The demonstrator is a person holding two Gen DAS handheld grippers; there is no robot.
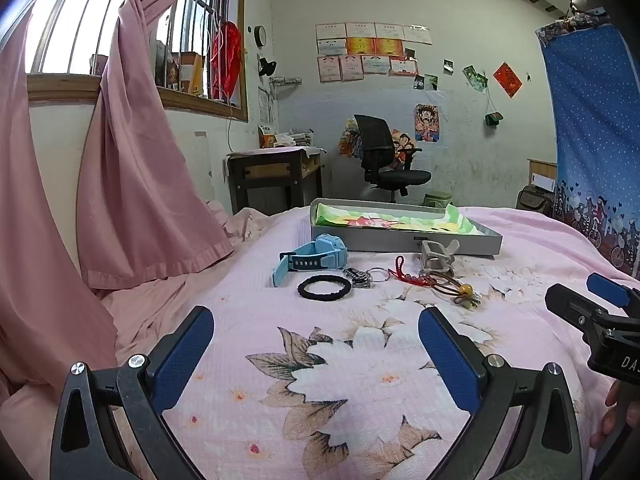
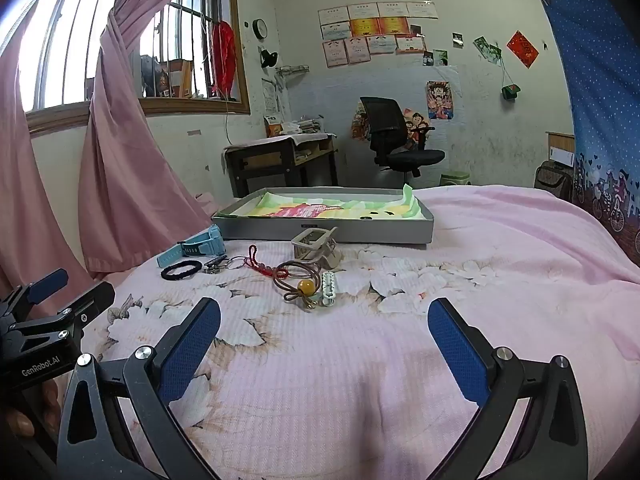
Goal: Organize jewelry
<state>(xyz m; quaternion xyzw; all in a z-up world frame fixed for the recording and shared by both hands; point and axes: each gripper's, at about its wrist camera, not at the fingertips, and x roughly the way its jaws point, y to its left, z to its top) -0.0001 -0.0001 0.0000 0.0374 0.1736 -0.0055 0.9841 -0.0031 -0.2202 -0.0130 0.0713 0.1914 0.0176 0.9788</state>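
Pink bedspread [image 2: 500,248] holds watch [image 1: 310,258], hair tie [image 1: 324,288], tray [image 2: 328,234]; both grippers' fingers [image 1: 182,360] wide open, empty.

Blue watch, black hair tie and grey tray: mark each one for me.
blue watch [image 1: 320,254], left wrist view, on its case.
black hair tie [image 1: 325,287], left wrist view, on the ring's near edge.
grey tray [image 2: 320,233], right wrist view, on its front wall.

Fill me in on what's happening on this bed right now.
A person holds two grippers over the bedspread, and both the left gripper and right gripper are open and empty. Nothing has been picked up. A blue watch, black hair tie, key ring, red cord, beaded brown hair tie, hair claw and small white clip lie loose in front of the grey tray, which holds only a colourful cloth.
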